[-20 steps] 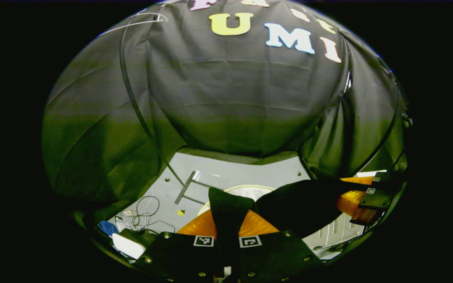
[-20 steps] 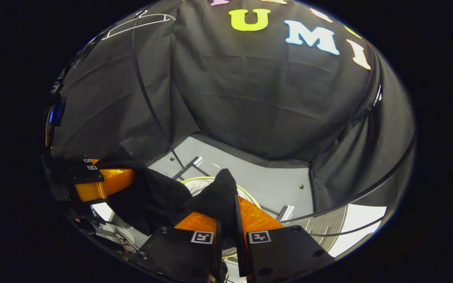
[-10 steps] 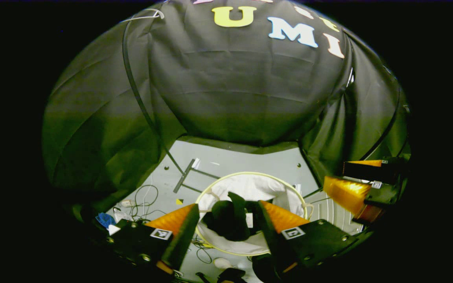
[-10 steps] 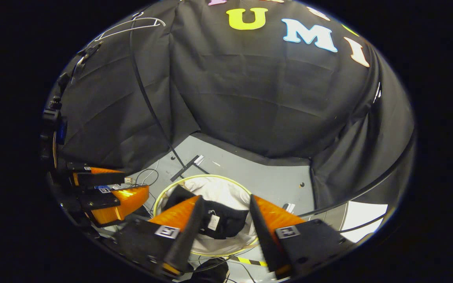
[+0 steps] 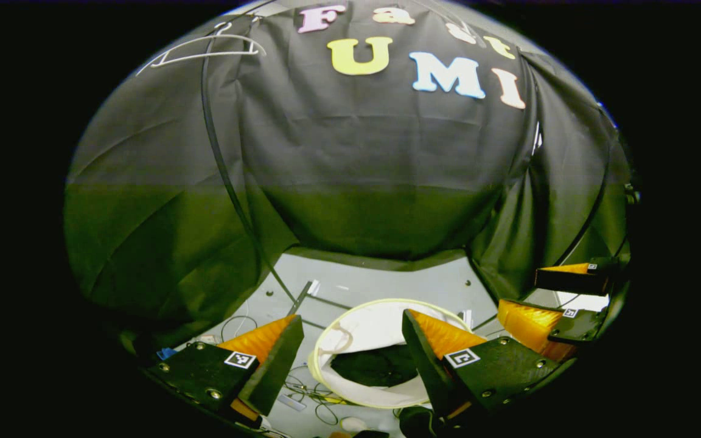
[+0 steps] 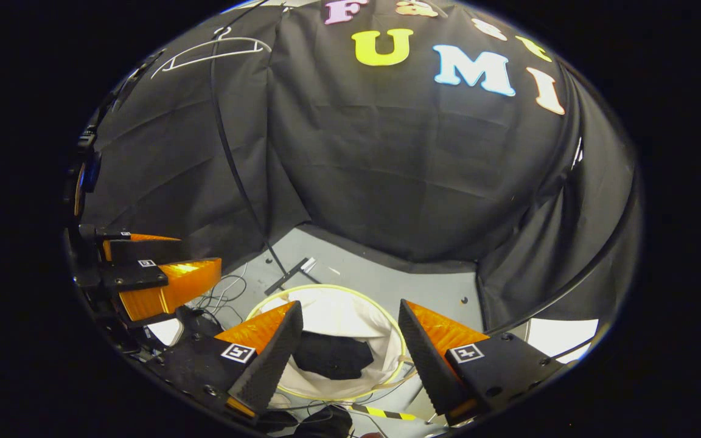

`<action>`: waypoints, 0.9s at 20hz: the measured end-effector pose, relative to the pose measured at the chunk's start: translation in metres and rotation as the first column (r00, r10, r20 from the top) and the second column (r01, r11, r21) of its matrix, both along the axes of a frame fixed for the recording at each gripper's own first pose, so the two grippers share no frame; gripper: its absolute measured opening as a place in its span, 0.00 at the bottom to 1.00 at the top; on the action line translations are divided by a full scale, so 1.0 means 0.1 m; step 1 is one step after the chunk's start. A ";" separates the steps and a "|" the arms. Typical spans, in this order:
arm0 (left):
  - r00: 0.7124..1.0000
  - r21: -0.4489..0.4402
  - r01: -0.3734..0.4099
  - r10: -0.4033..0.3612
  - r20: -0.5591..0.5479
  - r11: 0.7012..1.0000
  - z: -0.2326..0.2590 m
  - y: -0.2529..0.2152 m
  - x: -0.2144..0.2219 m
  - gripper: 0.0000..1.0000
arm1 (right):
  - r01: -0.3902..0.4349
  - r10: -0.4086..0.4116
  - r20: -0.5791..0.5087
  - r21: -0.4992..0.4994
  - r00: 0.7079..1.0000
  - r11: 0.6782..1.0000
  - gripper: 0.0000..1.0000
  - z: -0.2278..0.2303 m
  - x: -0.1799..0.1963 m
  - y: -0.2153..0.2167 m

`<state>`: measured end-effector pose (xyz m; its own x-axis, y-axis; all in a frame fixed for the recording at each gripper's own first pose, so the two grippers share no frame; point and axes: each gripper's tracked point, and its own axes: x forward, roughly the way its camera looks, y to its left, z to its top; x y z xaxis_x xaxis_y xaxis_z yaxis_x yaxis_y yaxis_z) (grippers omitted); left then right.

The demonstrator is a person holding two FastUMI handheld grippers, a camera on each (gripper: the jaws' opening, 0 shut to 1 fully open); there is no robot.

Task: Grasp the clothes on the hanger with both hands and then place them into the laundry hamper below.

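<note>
Black cloth walls a grey floor (image 6: 423, 286), where the hamper (image 6: 381, 316) stands. We see the clothes (image 6: 332, 356) bunched dark at its bottom, touched by neither tool. Our left tongs (image 5: 350, 347) and right tongs (image 6: 347, 337) hang above the rim, both spread wide with nothing between them, so the drop looks done. Up on the wall, the hanger (image 6: 213, 50) is bare.

- One white hanger (image 6: 210, 48), up on the rail.
- One laundry hamper (image 6: 387, 331) on the floor.
- One dark garment (image 6: 332, 356), lying inside it.
- Two claws: left claw (image 5: 350, 340), right claw (image 6: 350, 331), each with two fingers spread.
</note>
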<state>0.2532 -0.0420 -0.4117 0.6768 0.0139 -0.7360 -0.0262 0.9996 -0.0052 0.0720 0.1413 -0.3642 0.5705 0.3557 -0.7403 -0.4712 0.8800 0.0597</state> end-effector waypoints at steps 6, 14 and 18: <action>0.984 -0.007 -0.005 0.007 0.179 1.000 1.01 0.24 0.05 0.96 | 0.048 -0.055 0.144 0.051 0.988 0.998 0.99 0.67 0.12 -0.04; 0.890 -0.030 0.000 0.014 0.455 1.000 2.46 0.63 -0.21 0.95 | 0.153 -0.189 0.351 0.127 0.917 0.980 0.97 1.85 -0.12 -0.42; 0.831 -0.052 0.017 0.014 0.557 0.999 2.86 0.58 -0.43 0.95 | 0.207 -0.262 0.415 0.173 0.871 0.963 0.97 2.30 -0.27 -0.72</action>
<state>0.2101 0.0165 -0.1255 0.9720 -0.0150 -0.2344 -0.0016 0.9975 -0.0705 0.0448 0.0691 -0.1344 0.9002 0.2409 -0.3627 -0.2548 0.9669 0.0097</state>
